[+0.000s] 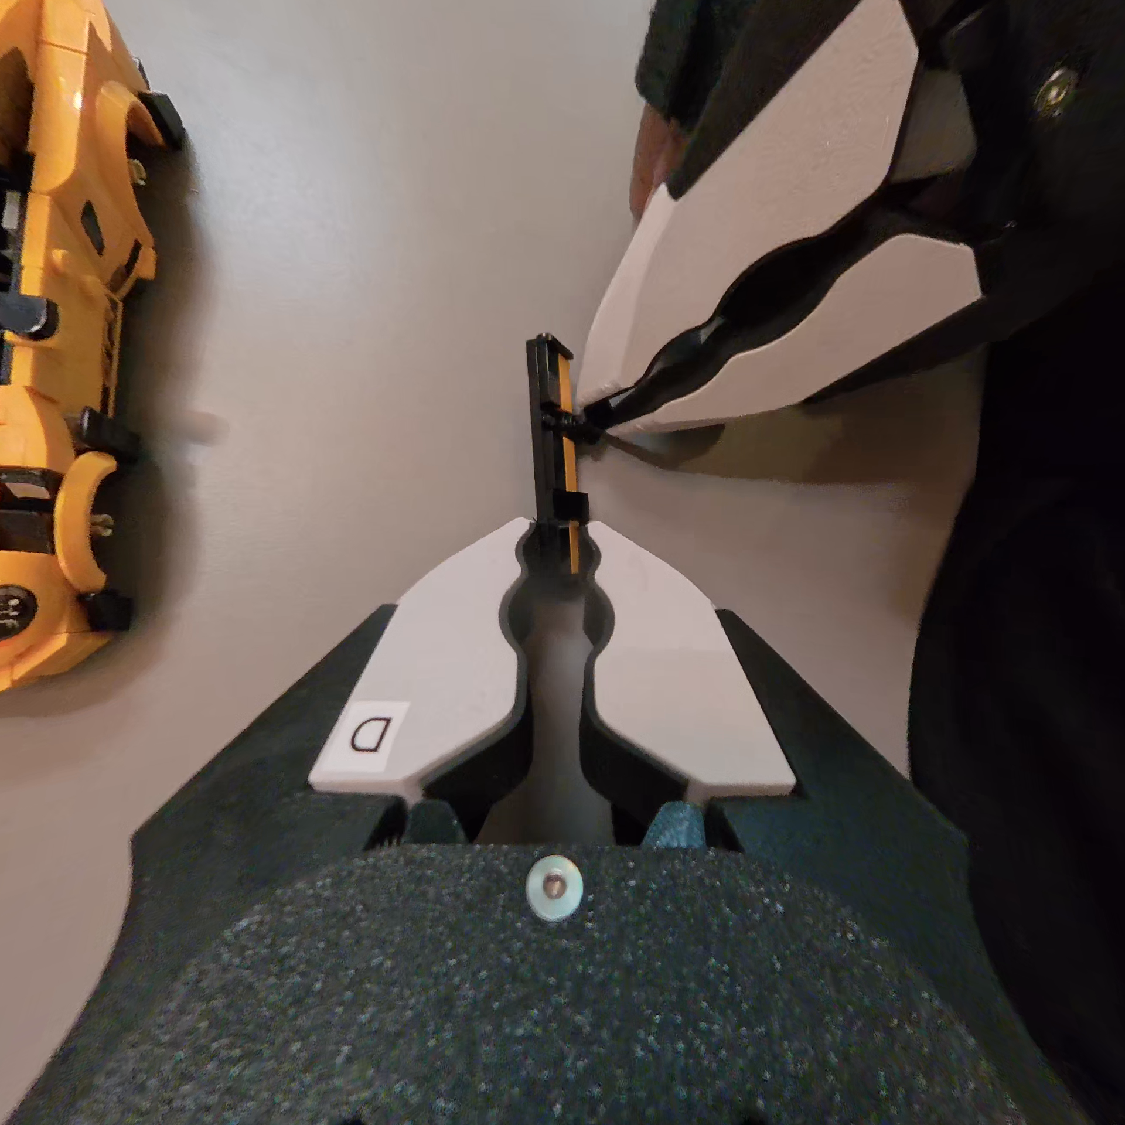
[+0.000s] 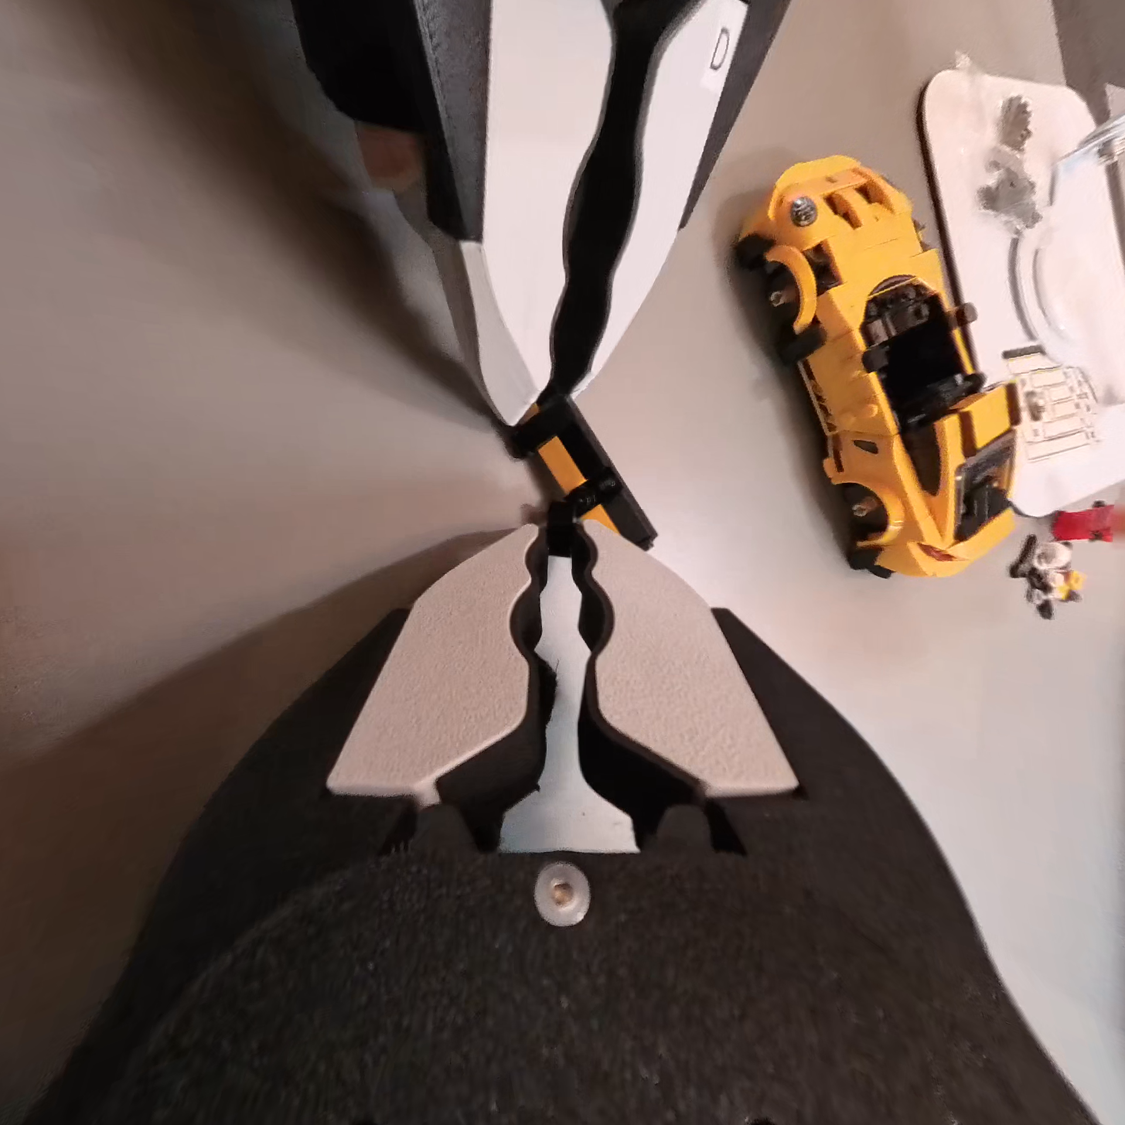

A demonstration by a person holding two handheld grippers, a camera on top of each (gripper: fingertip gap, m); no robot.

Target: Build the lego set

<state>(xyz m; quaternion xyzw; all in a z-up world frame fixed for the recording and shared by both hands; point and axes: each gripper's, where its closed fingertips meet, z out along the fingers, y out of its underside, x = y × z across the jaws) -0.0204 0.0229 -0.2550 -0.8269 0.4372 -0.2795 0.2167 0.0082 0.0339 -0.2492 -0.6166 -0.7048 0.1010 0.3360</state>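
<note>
Black-and-yellow, the slim flat lego strip stands between both tools above the pale desk. The left gripper pinches its lower end; the right gripper, angled in from the side, is closed on a small black clip at mid-strip. Only the right wrist view shows the whole yellow lego car, well right of the strip, beside a white tray and a small minifigure.

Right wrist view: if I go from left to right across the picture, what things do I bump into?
Black and yellow lego strip held between the two grippers → yellow lego car → white paper sheet with the clear plastic bag → little red piece and small lego figure.
</note>
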